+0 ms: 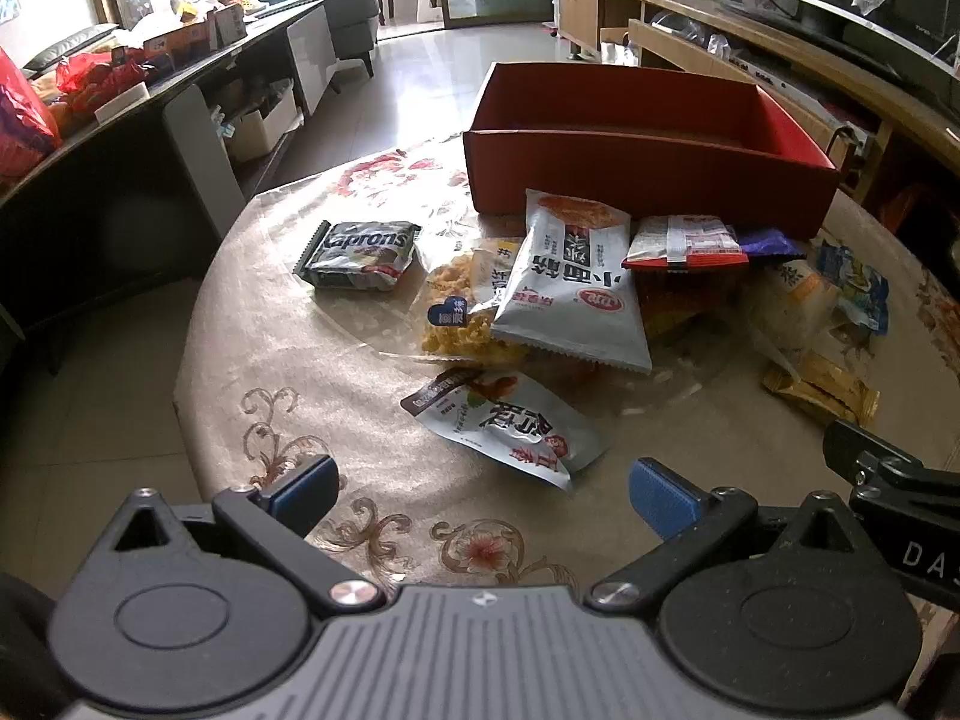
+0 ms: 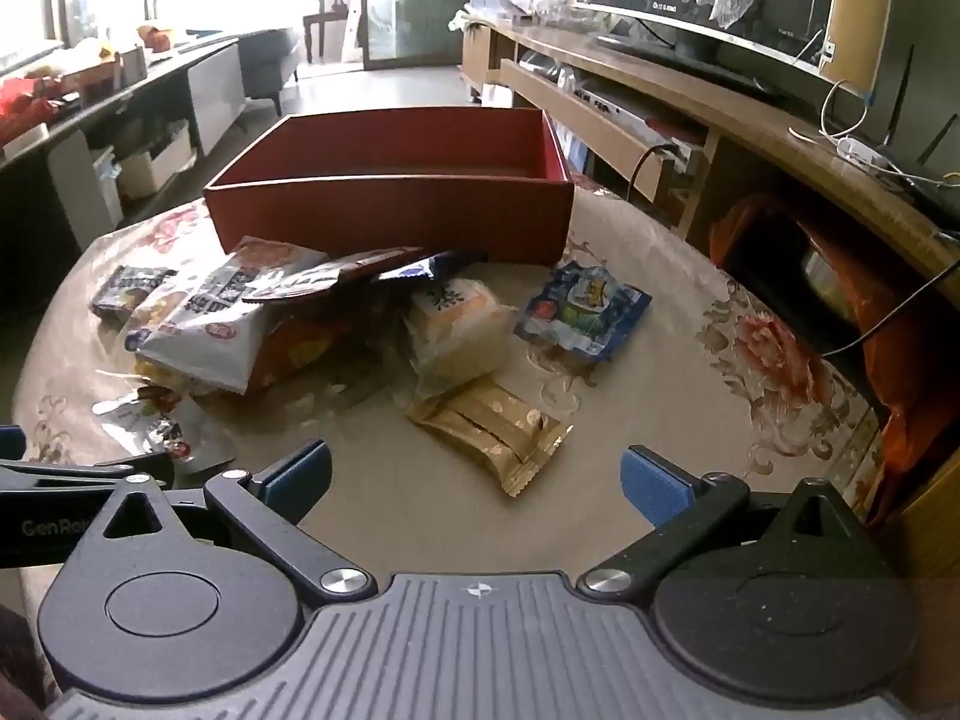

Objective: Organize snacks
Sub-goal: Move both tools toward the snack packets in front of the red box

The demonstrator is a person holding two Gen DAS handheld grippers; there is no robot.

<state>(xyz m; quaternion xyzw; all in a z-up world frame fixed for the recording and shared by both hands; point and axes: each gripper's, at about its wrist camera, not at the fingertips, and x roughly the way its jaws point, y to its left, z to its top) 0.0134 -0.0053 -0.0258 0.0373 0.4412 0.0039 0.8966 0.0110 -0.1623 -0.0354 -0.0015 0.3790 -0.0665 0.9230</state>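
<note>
snack packs (image 1: 570,282) heaped on table (image 1: 288,360), box (image 1: 648,180) just behind

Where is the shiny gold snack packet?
In the right wrist view, the shiny gold snack packet lies flat on the floral tablecloth, just nearer than the clear bread packet.

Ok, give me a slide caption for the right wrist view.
Open right gripper above gold snack packet, red box behind.

Your left black plastic gripper (image 1: 483,489) and its right twin (image 2: 477,477) each carry blue ribbed pads (image 1: 663,495), silver pivot screws (image 1: 354,593), round side discs and a grey ridged centre plate (image 2: 480,648).
</note>
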